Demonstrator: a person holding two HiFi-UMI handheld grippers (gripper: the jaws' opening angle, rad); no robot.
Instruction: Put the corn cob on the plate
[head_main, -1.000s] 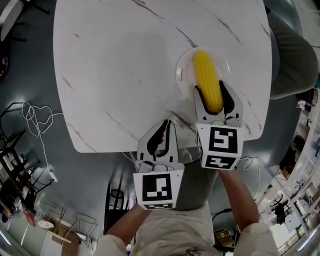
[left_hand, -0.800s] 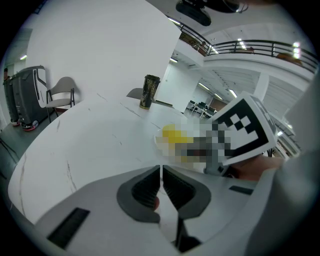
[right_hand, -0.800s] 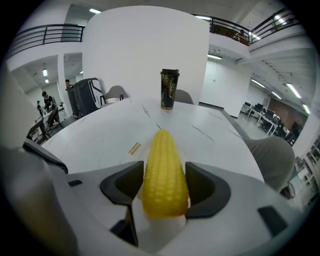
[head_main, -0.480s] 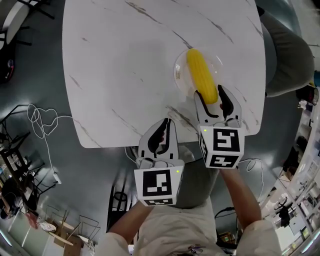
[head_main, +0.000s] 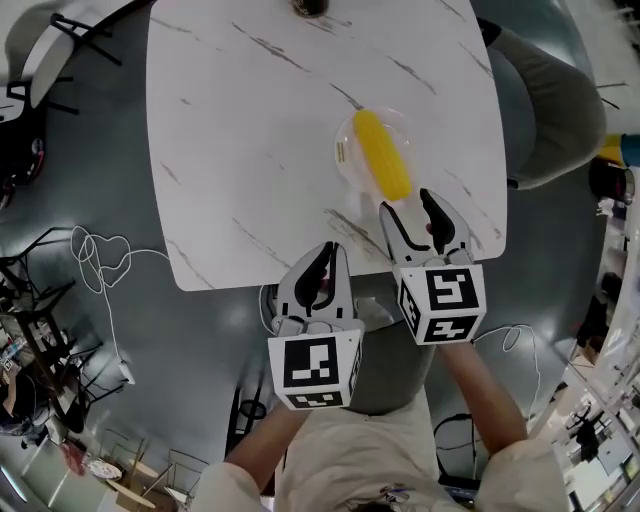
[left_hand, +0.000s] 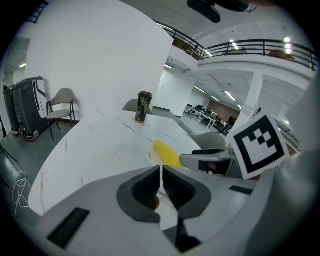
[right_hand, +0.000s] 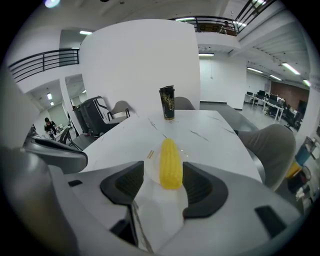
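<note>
Our right gripper (head_main: 410, 213) has drawn back from the corn cob (head_main: 383, 167), which lies on the plate (head_main: 345, 152); its jaws stand apart, empty. We retreat straight and level, left gripper (head_main: 327, 262) closed and idle, so nothing nudges the cob.

Open-plan office hall — black-railed mezzanine balcony (left_hand: 250, 47) high above left claw (left_hand: 161, 169), rows of dark office desks (left_hand: 207, 112) far beyond it, grey moulded chair (left_hand: 62, 104) far to its left; long ceiling strip lights (right_hand: 292, 67) up right of right claw (right_hand: 162, 169).
</note>
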